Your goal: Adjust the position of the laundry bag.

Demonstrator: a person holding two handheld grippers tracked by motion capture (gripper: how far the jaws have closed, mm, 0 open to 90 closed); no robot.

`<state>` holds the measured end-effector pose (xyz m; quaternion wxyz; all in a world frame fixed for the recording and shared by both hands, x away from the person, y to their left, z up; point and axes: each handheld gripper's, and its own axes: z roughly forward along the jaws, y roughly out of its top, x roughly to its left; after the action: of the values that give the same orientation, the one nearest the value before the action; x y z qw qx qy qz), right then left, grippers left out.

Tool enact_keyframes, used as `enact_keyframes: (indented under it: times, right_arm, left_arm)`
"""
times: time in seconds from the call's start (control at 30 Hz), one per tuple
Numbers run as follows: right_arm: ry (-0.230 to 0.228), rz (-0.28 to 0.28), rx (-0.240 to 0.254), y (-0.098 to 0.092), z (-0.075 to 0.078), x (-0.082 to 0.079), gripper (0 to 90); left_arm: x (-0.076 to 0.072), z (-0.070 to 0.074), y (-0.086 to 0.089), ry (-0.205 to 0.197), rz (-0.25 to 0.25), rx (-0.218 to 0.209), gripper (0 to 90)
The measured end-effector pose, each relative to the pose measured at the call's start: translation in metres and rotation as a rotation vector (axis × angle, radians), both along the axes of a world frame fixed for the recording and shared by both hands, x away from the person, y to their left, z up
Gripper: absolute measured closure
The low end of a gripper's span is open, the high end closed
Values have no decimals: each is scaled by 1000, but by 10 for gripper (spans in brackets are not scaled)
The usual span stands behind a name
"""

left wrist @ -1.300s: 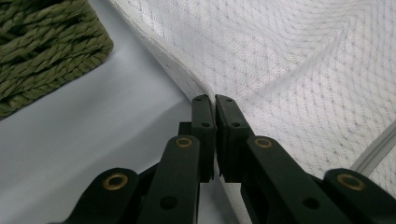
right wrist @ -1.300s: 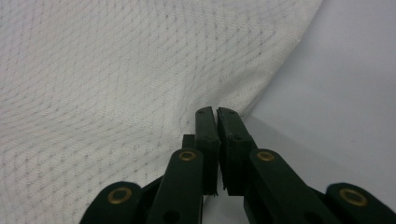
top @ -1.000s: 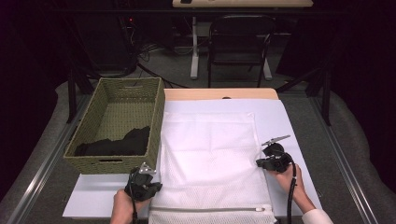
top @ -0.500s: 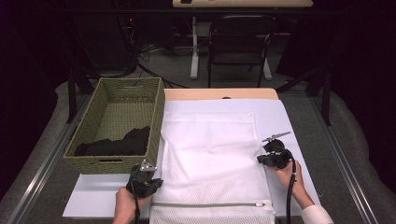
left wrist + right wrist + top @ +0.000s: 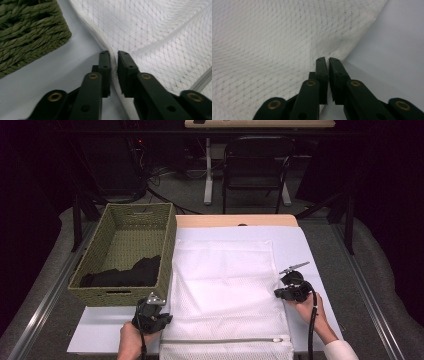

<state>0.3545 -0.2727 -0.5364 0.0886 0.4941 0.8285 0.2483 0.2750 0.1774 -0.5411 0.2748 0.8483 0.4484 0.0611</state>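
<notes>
White mesh dominates the table as a person works a zippered laundry bag (image 5: 225, 290) flat on a pale sheet (image 5: 100, 335), each hand holding a two-jaw gripper at one of the bag's long edges. At roughly seven o'clock of the bag, the left gripper (image 5: 113, 58) has its jaws standing a little apart, with the bag's left hem running up between them; they have just been opening, and the cloth looks loose in the gap rather than pinched. At about three o'clock, the right gripper (image 5: 328, 62) shows a narrower slit between its jaws, which have also just been easing open, the right hem lying at its tips; whether it is still nipped there cannot be told. The matched placement on opposite edges suggests the bag was being pulled taut and smoothed. Its zipper (image 5: 220, 340) runs across the near end, at six o'clock. A woven green basket (image 5: 167, 250) sits just beside the bag at nine o'clock, holding dark clothing (image 5: 125, 275), probably kept close for loading into the bag.
</notes>
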Motion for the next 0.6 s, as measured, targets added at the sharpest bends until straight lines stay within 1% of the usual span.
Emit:
enact_keyframes:
  times: [0.03, 0.07, 0.1, 0.13, 0.17, 0.2, 0.23, 0.27, 0.3, 0.33, 0.4, 0.43, 0.47, 0.5, 0.6]
  right_arm:
    - [5, -1, 13, 0, 1, 0, 808]
    - [5, -1, 13, 0, 1, 0, 808]
    - [2, 5, 14, -2, 2, 0, 758]
    - [-3, 7, 56, -6, 6, 1, 659]
    - [-4, 13, 65, -8, 8, 1, 621]
    - [-4, 13, 65, -8, 8, 1, 621]
    - [-15, 9, 101, -12, 13, 2, 571]
    - [-15, 9, 101, -12, 13, 2, 571]
    - [-25, 8, 106, -15, 15, 4, 542]
    - [-35, -5, 116, -18, 19, 9, 505]
    - [-39, -11, 117, -18, 21, 11, 499]
    - [-57, -25, 123, -19, 22, 20, 489]
    - [-57, -29, 126, -19, 24, 25, 487]
    - [-57, -29, 126, -19, 24, 25, 487]
    - [-70, -43, 112, -17, 25, 43, 488]
  left_arm:
    - [0, 0, 0, -1, -4, -1, 770]
    - [0, 0, 0, -1, -4, -1, 721]
    - [-1, 1, -2, 7, 2, 0, 721]
    - [-2, 1, -2, 10, -10, -6, 646]
    - [-2, 2, -3, -1, -15, 6, 623]
    - [-2, 2, -3, -1, -15, 6, 585]
    - [-3, 2, -4, 3, -20, 2, 572]
    - [-3, 2, -4, 3, -20, 2, 562]
    - [-4, 3, -5, 4, -21, 4, 562]
    - [-4, 3, -5, 4, -25, 7, 534]
    - [-4, 3, -5, 5, -26, 7, 534]
    - [-4, 3, -5, 4, -27, 6, 534]
    - [-4, 3, -5, 9, -22, 2, 538]
    - [-4, 3, -5, 9, -22, 2, 542]
    - [-3, 3, -5, 16, -25, -8, 554]
